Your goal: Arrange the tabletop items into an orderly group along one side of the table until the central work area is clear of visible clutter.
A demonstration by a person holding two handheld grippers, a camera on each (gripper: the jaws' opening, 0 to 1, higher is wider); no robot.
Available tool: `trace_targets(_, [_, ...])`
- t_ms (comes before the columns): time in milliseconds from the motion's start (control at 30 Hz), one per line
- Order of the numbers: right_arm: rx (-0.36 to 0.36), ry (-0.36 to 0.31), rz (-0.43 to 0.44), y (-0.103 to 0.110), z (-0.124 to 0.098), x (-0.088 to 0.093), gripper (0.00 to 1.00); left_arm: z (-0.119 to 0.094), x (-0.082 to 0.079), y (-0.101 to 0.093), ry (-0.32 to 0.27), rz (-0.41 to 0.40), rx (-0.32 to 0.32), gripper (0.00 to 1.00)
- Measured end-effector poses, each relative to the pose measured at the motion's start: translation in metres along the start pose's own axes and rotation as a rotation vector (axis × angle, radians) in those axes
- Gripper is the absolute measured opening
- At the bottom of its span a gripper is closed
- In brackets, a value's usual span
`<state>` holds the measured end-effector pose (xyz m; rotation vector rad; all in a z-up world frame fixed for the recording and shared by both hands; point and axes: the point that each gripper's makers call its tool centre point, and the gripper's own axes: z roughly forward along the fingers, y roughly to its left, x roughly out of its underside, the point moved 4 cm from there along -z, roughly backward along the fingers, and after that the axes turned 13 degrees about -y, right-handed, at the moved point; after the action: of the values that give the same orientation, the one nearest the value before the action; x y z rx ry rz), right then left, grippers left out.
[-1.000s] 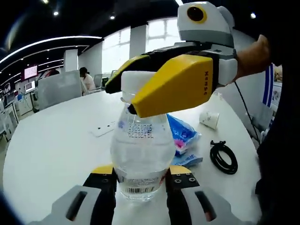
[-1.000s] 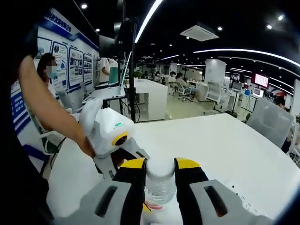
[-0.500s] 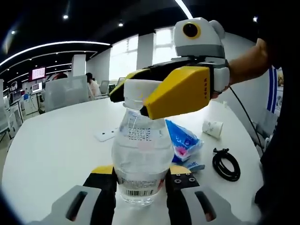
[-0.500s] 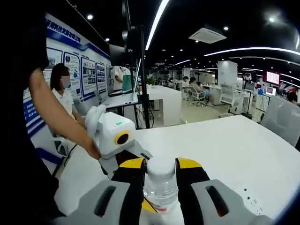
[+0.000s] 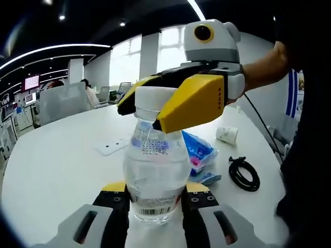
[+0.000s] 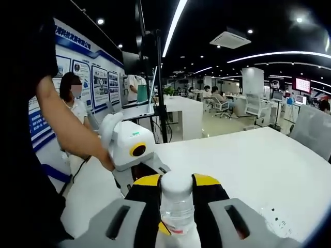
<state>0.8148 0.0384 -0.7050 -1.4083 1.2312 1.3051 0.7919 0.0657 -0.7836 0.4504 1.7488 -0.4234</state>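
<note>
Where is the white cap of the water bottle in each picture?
Left gripper view: the white cap sits at centre, slightly above the middle, pinched by the right gripper.
Right gripper view: the cap is low and central, between the yellow-tipped jaws.
Shared landmark: the clear water bottle under it.

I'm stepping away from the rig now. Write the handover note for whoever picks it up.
Left gripper: shut on the water bottle's base, upright above the white table.
Right gripper: shut on the bottle's white cap.
Still scattered on the table: blue packet, paper cup, coiled black cable, flat white item.
Done: nothing grouped yet.
Left: finish with the bottle, then line everything along one side.
</note>
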Motion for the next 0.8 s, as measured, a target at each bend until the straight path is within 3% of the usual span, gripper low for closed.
trace_targets(100, [0.067, 0.01, 0.044, -0.004, -0.002, -0.003, 0.17, 0.0, -0.003, 0.002, 0.008, -0.001, 0.057, 0.36])
trace_targets(300, [0.224, 0.005, 0.02, -0.004, -0.003, -0.018, 0.17, 0.0, -0.018, 0.01, 0.02, 0.053, 0.185, 0.36])
trace_targets(433, [0.307, -0.002, 0.007, 0.001, -0.002, -0.023, 0.17, 0.0, -0.019, 0.015, 0.042, 0.093, 0.257, 0.36])
trace_targets(800, [0.464, 0.034, 0.008, 0.004, 0.0, -0.01, 0.17, 0.002, -0.009, 0.014, 0.117, 0.164, 0.466, 0.36])
